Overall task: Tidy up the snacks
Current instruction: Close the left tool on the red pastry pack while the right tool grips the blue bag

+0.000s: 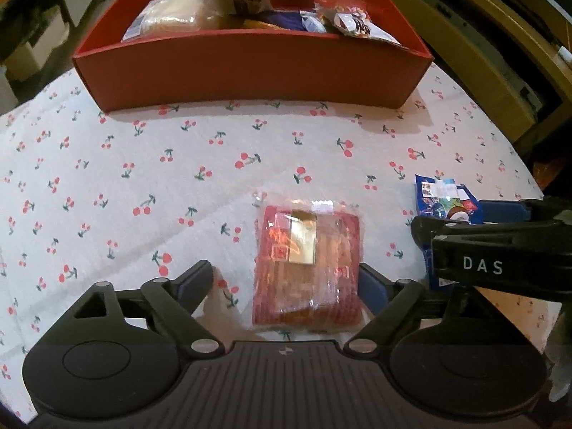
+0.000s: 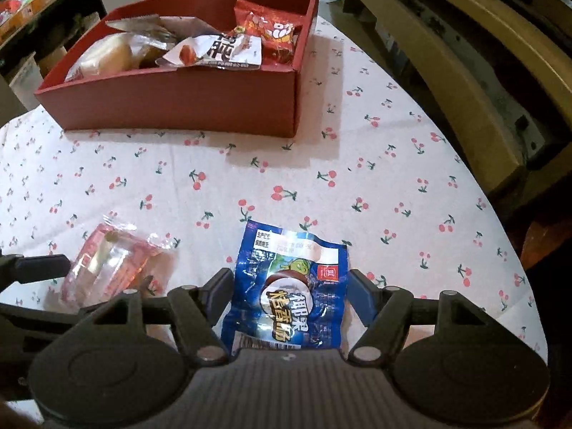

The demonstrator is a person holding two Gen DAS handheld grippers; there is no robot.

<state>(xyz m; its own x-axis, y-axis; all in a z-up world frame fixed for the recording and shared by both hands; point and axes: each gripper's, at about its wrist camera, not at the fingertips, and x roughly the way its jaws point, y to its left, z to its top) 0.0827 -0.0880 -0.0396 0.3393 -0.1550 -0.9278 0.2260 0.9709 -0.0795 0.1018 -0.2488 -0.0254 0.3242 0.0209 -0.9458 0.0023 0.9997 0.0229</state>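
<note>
A red snack packet (image 1: 305,268) in clear wrap lies flat on the cherry-print cloth between the fingers of my left gripper (image 1: 284,270). The jaws stand open: the left finger is well clear of it and the right finger sits at its edge. To its right, my right gripper (image 2: 290,276) is shut on a crumpled blue snack packet (image 2: 286,286), with a pad against each side. That blue packet (image 1: 441,198) also shows in the left wrist view. A red box (image 1: 250,71) at the back holds several snacks, and its wall (image 2: 171,96) shows in the right wrist view too.
The cherry-print tablecloth (image 2: 393,178) ends at the table's curved right edge. Tan wooden furniture (image 2: 447,71) stands just past that edge. Shelves and white boxes (image 1: 32,43) sit beyond the far left side. The two grippers work close together, side by side.
</note>
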